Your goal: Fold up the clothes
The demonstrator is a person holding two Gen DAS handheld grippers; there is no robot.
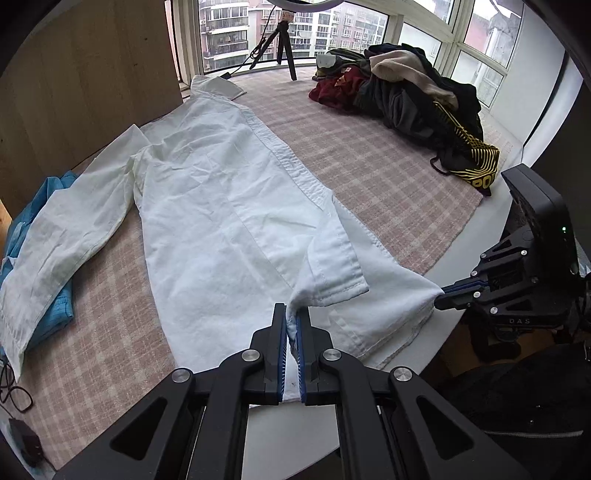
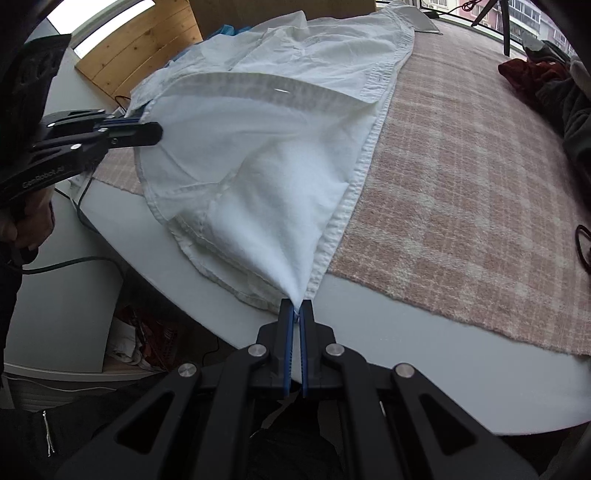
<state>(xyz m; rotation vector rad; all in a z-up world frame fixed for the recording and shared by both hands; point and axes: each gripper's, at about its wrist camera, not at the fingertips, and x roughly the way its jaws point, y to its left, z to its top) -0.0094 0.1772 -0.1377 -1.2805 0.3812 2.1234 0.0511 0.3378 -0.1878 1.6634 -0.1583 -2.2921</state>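
At table edge, both tools (image 1: 291,314) (image 2: 295,308) pinching shirt (image 1: 221,206) hem.

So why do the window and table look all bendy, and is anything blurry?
Left wrist view: the fisheye lens curves the window frames and darkens the corners; the white shirt looks sharp. Right wrist view: the table edge bows too, with soft daylight and no glare.

Curved bay windows (image 1: 295,33) onto apartment blocks, wooden panel (image 1: 85,81), grey daylight
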